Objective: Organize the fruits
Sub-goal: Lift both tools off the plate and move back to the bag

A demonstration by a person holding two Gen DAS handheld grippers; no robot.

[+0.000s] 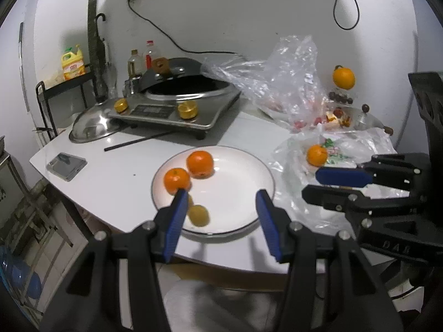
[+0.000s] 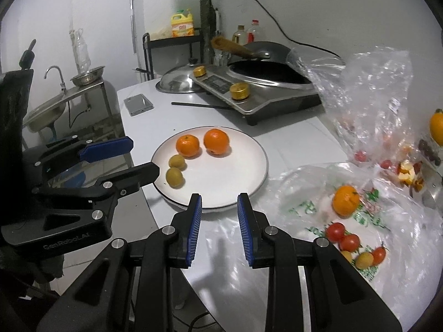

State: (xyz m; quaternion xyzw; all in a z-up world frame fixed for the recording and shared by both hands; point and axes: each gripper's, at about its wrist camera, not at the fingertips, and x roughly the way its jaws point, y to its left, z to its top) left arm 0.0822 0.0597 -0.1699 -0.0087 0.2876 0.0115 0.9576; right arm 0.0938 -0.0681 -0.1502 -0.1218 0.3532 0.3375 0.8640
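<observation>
over the table's front edge the left gripper is hanging spread and empty beside the plate; the right gripper is sitting pressed nearly together, empty.

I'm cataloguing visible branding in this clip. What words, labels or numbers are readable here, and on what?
"GenRoboLAI", or close to it: embossed on the left tongs' black body, right wrist view.
"DAR", only partly legible: embossed on the right tongs' body, left wrist view.
Yellow detergent jug: red label, too blurred to read.
Plastic bag: green print, too distorted.
Induction cooker panel: too small.
</observation>
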